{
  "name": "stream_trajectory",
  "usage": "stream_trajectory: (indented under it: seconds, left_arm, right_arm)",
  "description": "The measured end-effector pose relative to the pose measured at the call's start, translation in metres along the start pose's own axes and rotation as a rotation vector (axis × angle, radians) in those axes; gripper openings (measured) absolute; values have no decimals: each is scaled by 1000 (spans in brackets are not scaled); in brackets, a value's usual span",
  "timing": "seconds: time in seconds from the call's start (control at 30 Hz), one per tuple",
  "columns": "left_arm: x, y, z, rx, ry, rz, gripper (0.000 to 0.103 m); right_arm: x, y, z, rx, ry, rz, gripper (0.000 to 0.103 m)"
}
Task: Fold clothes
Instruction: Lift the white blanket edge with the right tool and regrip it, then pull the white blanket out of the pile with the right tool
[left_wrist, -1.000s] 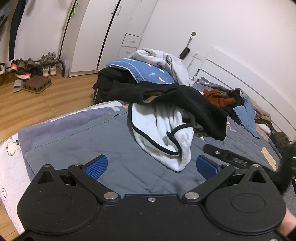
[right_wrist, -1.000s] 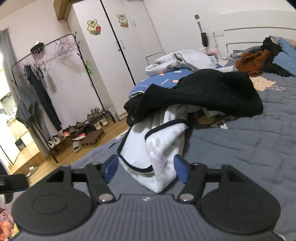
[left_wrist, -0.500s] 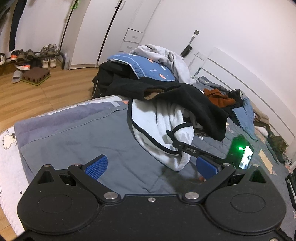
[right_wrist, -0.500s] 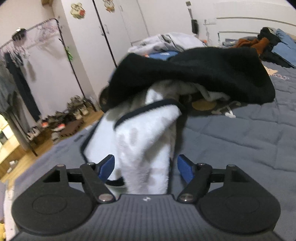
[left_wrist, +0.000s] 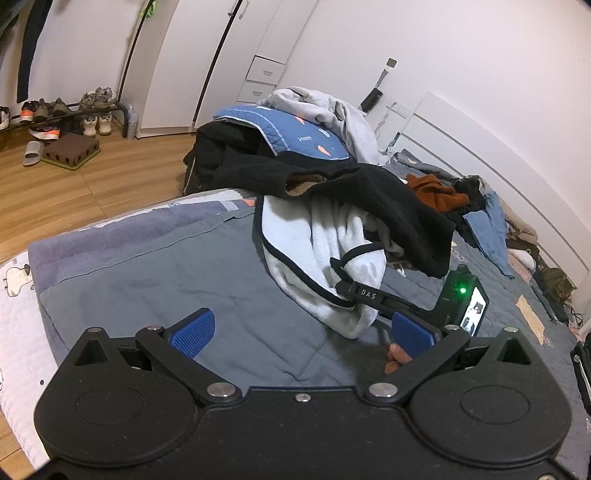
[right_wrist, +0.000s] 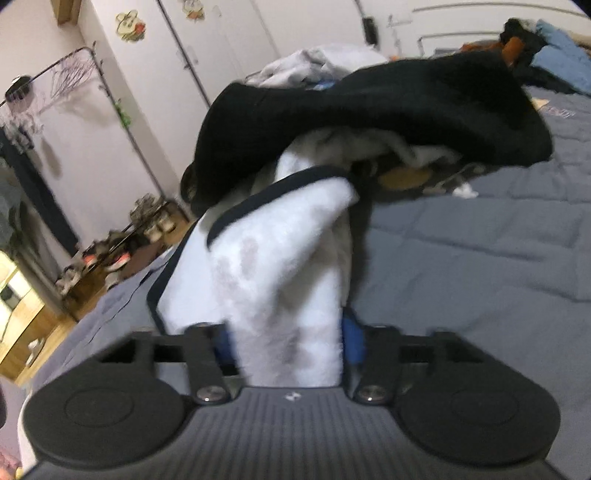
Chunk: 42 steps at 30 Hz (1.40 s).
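The right claw (right_wrist: 288, 345) is closing on the hanging end of a white garment (left_wrist: 325, 266) pinned under the black garment (left_wrist: 369, 199) on the bed (left_wrist: 147, 280); pulling risks dragging that along, while the left claw (left_wrist: 301, 332) gapes empty

White fleece garment (left_wrist: 325, 251) with dark navy trim and faint grey blotches. Black fleece jacket (left_wrist: 388, 199) at twelve o'clock of it, tan lining. Grey quilted bedspread (left_wrist: 147, 273). Blue quilt (left_wrist: 295, 133) with small orange marks. Rust-orange top (left_wrist: 436, 188) at two o'clock. Blue pads (left_wrist: 192, 332) on black gripper.
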<state>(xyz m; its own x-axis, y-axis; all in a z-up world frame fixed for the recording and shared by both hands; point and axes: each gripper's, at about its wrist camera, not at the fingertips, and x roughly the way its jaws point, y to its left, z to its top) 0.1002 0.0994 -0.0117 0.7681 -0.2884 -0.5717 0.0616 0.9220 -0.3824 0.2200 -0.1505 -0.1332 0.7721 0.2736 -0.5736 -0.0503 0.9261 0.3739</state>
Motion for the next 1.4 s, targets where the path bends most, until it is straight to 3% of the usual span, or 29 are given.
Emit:
stream_trajectory:
  seconds: [0.03, 0.1, 0.23, 0.67, 0.97, 1.4]
  left_arm:
    - [0, 0, 0, 1, 0, 1, 103]
    - [0, 0, 0, 3, 0, 1, 103]
    - [0, 0, 0, 4, -1, 2, 103]
    - [-2, -1, 0, 15, -5, 6, 103]
    - [-2, -5, 0, 30, -7, 6, 103]
    - [-3, -8, -3, 46, -10, -4, 103]
  right_arm:
    - [0, 2, 0, -4, -4, -10, 27]
    - [0, 4, 0, -11, -12, -26, 19]
    - [-1, 6, 1, -30, -25, -23, 13]
    - [-62, 10, 4, 40, -147, 48, 10]
    - [-111, 5, 5, 95, -177, 102, 9]
    - [-212, -13, -8, 194, -261, 178, 8]
